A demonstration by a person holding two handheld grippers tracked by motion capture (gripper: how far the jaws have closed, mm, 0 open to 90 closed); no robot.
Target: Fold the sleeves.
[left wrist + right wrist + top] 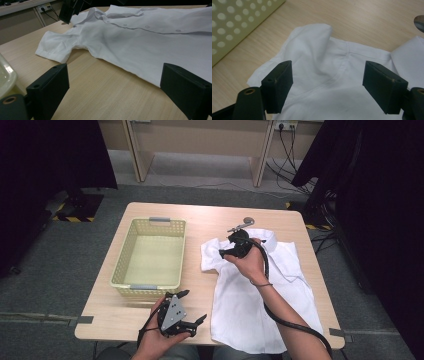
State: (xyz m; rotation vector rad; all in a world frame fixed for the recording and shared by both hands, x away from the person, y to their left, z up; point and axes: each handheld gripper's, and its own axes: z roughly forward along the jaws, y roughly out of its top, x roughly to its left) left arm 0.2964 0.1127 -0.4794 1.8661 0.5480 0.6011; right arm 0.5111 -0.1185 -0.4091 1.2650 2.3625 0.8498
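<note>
Above the shirt's [260, 290] shoulder, the right gripper [226, 251] hovers with jaws wide apart; the left gripper [192, 312] rests open nearby.

Our right tool [327, 87] wide open above the white shirt's [324, 82] rumpled sleeve [312, 47], perforated basket [234, 22] beside it on the counter [367, 22]

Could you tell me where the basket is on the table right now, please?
In the high view the yellow basket sits on the table's left half, just left of the white shirt, with the left gripper near its front edge.
</note>
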